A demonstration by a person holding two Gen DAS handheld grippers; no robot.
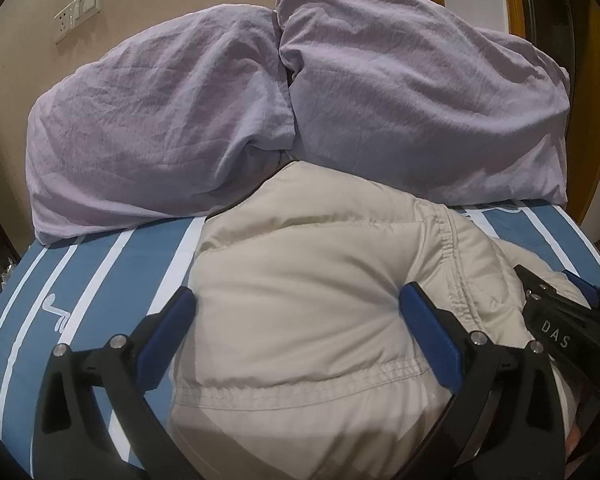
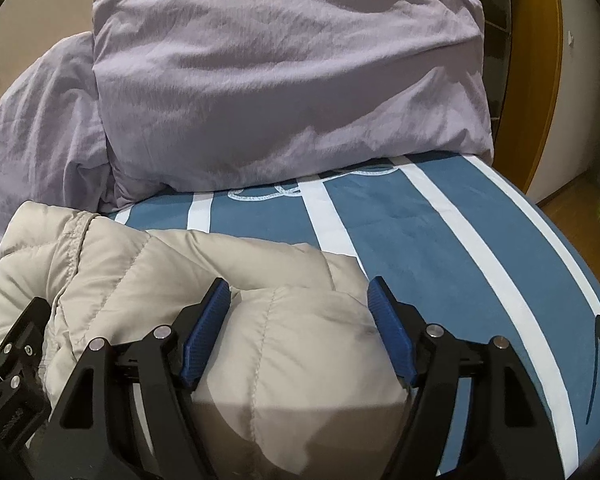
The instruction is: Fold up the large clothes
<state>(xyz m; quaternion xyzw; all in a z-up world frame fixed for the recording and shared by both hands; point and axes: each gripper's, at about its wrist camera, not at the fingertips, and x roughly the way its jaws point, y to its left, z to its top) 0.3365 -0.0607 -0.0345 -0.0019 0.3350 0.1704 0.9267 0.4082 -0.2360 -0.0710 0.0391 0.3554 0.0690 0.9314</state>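
Observation:
A beige quilted puffer jacket (image 1: 300, 300) lies bunched on the blue bed with white stripes; it also shows in the right wrist view (image 2: 180, 272). My left gripper (image 1: 296, 308) is open, its blue pads standing on either side of a puffy fold of the jacket. My right gripper (image 2: 300, 300) is open too, its pads astride another bulge of the jacket near its right edge. The right gripper's black body shows at the right of the left wrist view (image 1: 560, 320); the left gripper's body shows at the lower left of the right wrist view (image 2: 16, 352).
Two lilac pillows (image 1: 160, 128) (image 1: 420, 100) lean against the wall at the head of the bed. The bedsheet (image 2: 440, 248) extends right of the jacket to the bed edge. A wooden door frame (image 2: 540, 80) and floor lie beyond. A wall switch (image 1: 78, 10) is at the upper left.

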